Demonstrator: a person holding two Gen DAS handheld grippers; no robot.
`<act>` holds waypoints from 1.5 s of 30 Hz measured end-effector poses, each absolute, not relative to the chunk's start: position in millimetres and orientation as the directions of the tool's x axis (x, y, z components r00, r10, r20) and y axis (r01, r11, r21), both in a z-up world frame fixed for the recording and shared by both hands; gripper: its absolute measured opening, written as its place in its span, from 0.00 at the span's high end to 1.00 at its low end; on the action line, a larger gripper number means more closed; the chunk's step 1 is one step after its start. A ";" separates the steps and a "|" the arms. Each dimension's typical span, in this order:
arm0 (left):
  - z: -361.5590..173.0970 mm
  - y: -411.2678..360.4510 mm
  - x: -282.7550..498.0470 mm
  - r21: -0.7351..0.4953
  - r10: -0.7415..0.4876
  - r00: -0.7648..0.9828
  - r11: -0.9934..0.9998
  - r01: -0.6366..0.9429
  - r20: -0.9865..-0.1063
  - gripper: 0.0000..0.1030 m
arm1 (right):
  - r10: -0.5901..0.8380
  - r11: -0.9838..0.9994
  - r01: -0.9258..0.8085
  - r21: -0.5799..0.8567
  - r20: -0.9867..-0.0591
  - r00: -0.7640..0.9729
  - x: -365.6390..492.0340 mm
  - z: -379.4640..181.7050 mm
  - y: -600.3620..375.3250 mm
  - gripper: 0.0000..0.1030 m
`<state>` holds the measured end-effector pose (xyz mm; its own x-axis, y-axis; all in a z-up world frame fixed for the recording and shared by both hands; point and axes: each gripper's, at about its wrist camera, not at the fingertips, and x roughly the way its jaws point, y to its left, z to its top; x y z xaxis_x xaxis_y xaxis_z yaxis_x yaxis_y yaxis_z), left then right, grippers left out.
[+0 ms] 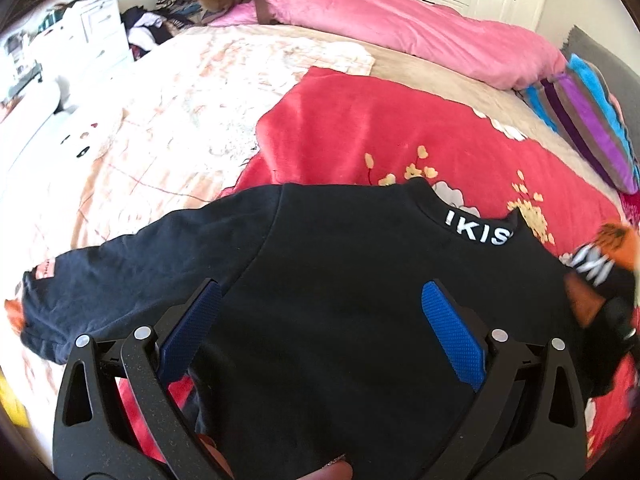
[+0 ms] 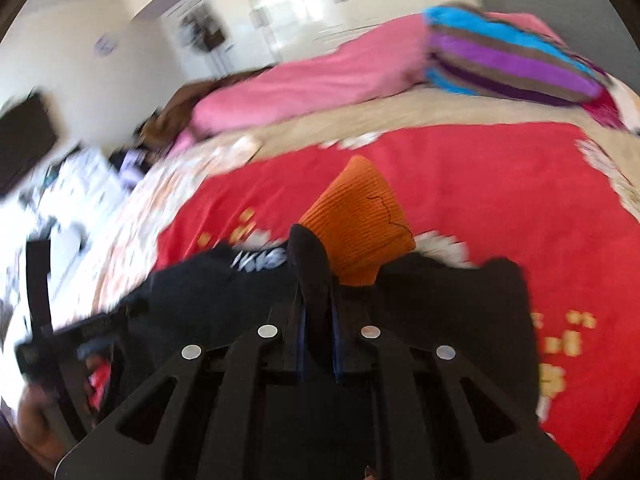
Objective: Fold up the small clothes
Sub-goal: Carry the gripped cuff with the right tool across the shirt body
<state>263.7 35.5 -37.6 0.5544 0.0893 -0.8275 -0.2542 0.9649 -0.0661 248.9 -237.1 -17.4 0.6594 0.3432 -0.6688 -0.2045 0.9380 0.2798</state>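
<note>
We see a small black sweatshirt (image 1: pixel 340 280) lying on a red blanket (image 1: pixel 360 128) spread over the bed (image 1: pixel 180 92), its collar with white lettering toward the far right and one sleeve stretched out to the left, ending in an orange cuff (image 1: pixel 14 312). Our left gripper (image 1: pixel 320 328) hangs over the middle of the garment with its blue pads spread wide, one on each side of the black cloth, neither pressing on it.

In the right wrist view, our right gripper (image 2: pixel 318 276) has its jaws pressed together on a fold of the black sleeve (image 2: pixel 310 264), whose other orange cuff (image 2: pixel 360 224) stands up just beyond the fingertips, lifted over the garment's body. The picture there is blurred.

At the far side of the bed lies a rolled pink quilt (image 1: pixel 420 32), and to its right a striped pillow (image 1: pixel 588 120) in blue, purple and brown. A white cabinet (image 1: pixel 104 28) stands at the far left beside the bed, with a heap of dark clothes (image 1: pixel 160 20) near it.
</note>
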 end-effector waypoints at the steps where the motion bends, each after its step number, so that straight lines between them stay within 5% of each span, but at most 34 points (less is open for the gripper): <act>1: -38.4 37.1 263.9 -0.075 0.083 0.552 0.963 -0.257 -0.829 0.08 | 0.341 0.940 -0.232 0.250 -0.679 0.650 248.6 -21.4 -226.2 0.87; 2: -39.3 39.3 264.7 -0.089 0.071 0.550 0.962 -0.259 -0.832 0.08 | 0.346 0.937 -0.264 0.227 -0.693 0.633 248.1 -26.7 -216.1 0.85; 6: -43.2 42.4 266.5 -0.136 0.026 0.542 0.957 -0.257 -0.840 0.08 | 0.384 0.909 -0.376 0.182 -0.718 0.581 239.6 -39.8 -192.1 0.45; 13: -46.8 40.6 265.3 -0.247 -0.094 0.547 0.946 -0.211 -0.832 0.08 | 0.493 0.864 -0.422 0.275 -0.634 0.596 224.5 -15.7 -224.9 0.33; 21: -88.1 -37.9 264.9 -0.332 -0.301 0.398 0.943 -0.008 -0.866 0.08 | 0.243 0.958 -0.062 0.280 -0.681 0.691 243.0 -16.8 -313.2 0.33; 23: -101.1 -53.3 263.6 -0.287 -0.260 0.384 0.958 -0.013 -0.886 0.17 | 0.217 0.962 -0.033 0.272 -0.683 0.697 243.2 -18.3 -319.3 0.33; 26: -98.6 -62.6 259.6 -0.235 -0.211 0.456 0.972 0.002 -0.865 0.72 | 0.197 0.965 -0.012 0.263 -0.692 0.695 245.8 -23.4 -322.8 0.33; 28: -95.6 -57.7 260.1 -0.233 -0.199 0.478 0.972 -0.012 -0.856 0.99 | 0.185 0.966 0.001 0.259 -0.694 0.696 247.7 -25.0 -324.9 0.33; 32: -79.4 -38.7 262.9 -0.332 -0.284 0.524 0.943 0.003 -0.803 1.00 | 0.158 0.970 0.015 0.242 -0.680 0.715 246.8 -23.2 -327.2 0.33; 39: -9.1 5.1 259.7 -0.286 -0.187 0.697 0.958 -0.027 -0.692 1.00 | 0.200 0.963 -0.019 0.268 -0.667 0.718 247.3 -23.0 -324.9 0.33; 45: -14.4 50.1 256.1 -0.225 -0.078 0.654 0.964 -0.144 -0.753 1.00 | 0.230 0.972 -0.121 0.203 -0.691 0.685 250.0 -32.0 -286.8 0.33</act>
<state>256.1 50.1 -14.4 0.6538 -0.0778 -0.7527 -0.1442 0.9637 -0.2249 250.0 -286.8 -32.0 0.6851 0.2304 -0.6911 -0.1215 0.9715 0.2034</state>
